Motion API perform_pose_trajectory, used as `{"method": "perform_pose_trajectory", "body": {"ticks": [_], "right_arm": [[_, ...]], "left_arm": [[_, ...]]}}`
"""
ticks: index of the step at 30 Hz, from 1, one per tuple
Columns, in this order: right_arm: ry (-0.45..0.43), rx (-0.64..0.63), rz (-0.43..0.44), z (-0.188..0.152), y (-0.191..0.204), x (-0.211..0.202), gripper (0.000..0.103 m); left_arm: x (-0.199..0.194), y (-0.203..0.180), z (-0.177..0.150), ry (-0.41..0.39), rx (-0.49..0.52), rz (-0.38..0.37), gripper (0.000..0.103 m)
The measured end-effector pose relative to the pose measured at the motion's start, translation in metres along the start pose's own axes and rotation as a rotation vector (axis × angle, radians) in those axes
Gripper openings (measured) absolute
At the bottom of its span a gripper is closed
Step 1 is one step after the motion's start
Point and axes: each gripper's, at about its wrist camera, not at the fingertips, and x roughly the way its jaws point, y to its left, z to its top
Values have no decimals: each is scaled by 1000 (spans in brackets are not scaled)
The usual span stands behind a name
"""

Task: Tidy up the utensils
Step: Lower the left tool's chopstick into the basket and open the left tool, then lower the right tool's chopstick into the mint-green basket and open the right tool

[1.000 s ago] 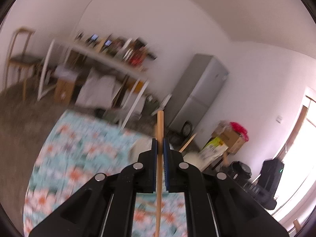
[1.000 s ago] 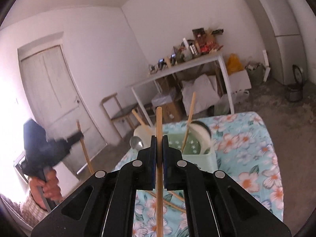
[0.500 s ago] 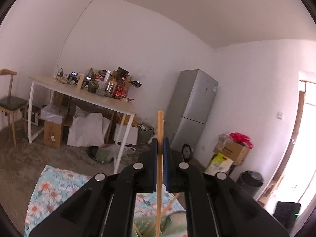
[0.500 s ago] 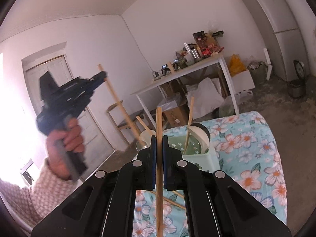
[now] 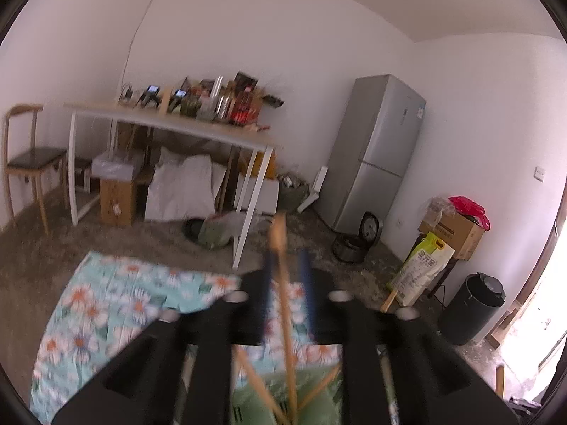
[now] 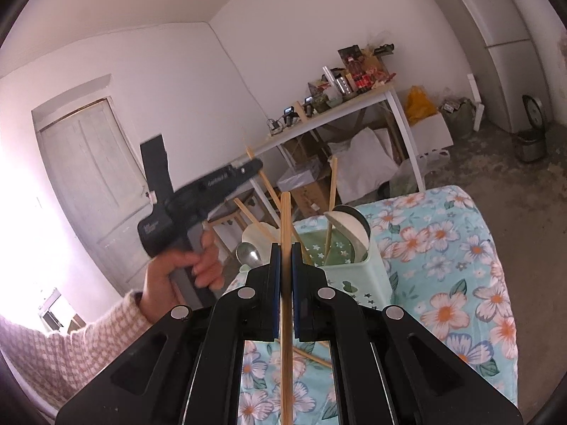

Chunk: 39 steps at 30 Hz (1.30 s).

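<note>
The left gripper (image 5: 283, 283) has just been opening, and its blue pads now stand apart with a wooden chopstick (image 5: 285, 318) leaning loose between them, its lower end down in the green utensil holder (image 5: 312, 400) right below. The right gripper (image 6: 285, 276) is clamped on another chopstick (image 6: 285, 219) that stands upright; ahead of it, on the floral cloth (image 6: 443, 248), sits the same green holder (image 6: 358, 269) with chopsticks and a spoon (image 6: 248, 253).

A room in a home — a tall grey fridge (image 5: 375, 148), a wooden chair (image 5: 24, 156), a white door (image 6: 92, 184) and a flowery cloth (image 6: 443, 248) on the desk.
</note>
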Motion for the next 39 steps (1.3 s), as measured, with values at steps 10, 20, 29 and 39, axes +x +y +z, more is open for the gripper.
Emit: {"method": "perform_pose_trajectory", "body": {"ticks": [10, 20, 29, 39], "right_arm": [[6, -9, 14, 6, 5, 4, 4], [9, -27, 4, 8, 12, 9, 4], [5, -41, -2, 25, 13, 19, 4], [-60, -22, 50, 73, 16, 64, 4]], "left_arm": [[-74, -13, -28, -48, 73, -98, 80], [-73, -9, -24, -107, 124, -50, 92], [-107, 37, -52, -79, -1, -39, 94], [-128, 111, -165, 242, -145, 125, 95]]}}
